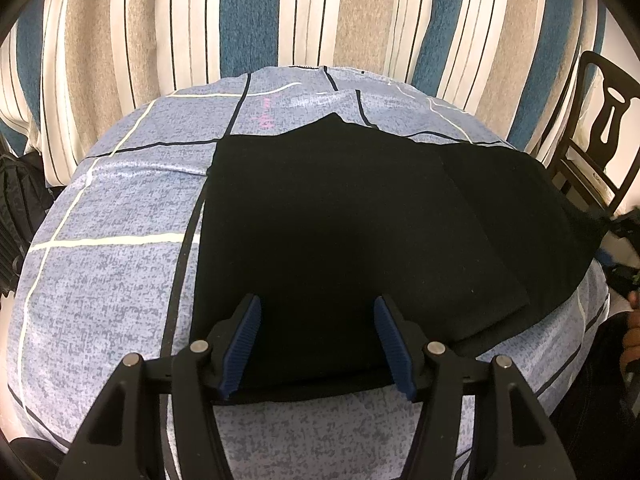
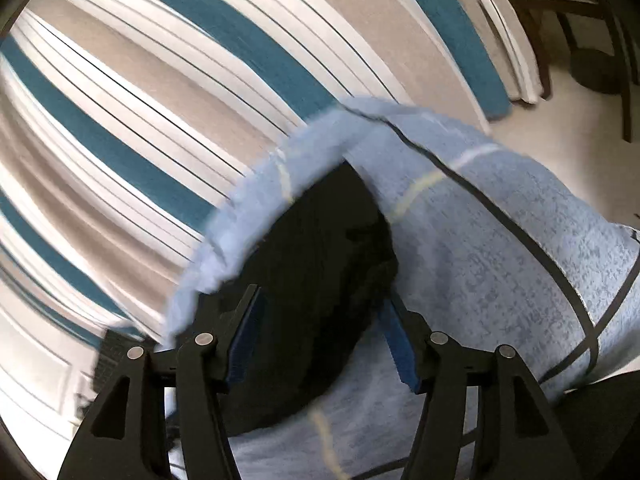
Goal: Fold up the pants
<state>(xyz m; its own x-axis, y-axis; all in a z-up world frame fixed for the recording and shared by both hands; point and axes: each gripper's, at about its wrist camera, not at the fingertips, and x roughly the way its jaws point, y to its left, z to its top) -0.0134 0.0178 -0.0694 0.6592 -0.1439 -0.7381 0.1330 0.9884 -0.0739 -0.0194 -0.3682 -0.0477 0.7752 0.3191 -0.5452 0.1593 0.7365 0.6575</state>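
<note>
The black pants (image 1: 332, 216) lie folded flat on a bed covered by a blue sheet (image 1: 116, 264) with dark and pale grid lines. In the left wrist view one folded layer sits on top, and its right edge runs diagonally, leaving a lower layer showing beyond it toward the right side of the bed. The near edge of the pants lies just in front of the left hand-held gripper (image 1: 318, 346), whose blue-padded fingers (image 1: 245, 344) are spread wide apart, one on each side of that edge, with nothing pinched between them; whether the pads touch the cloth cannot be told. Behind the bed hangs a striped curtain (image 1: 248, 16) in teal, beige and white, and a dark wooden chair (image 1: 596, 136) stands at the right edge of that view. The right wrist view is blurred. There the right hand-held gripper (image 2: 320, 334) is also released, its jaws wide, with a bunched end of the pants (image 2: 320, 248) lying on the sheet (image 2: 500, 248) between and ahead of the fingers (image 2: 402, 346). Contact between those fingers and the cloth cannot be made out. The same curtain (image 2: 160, 112) fills the left of that view, and the chair (image 2: 580, 20) shows at upper right.
</note>
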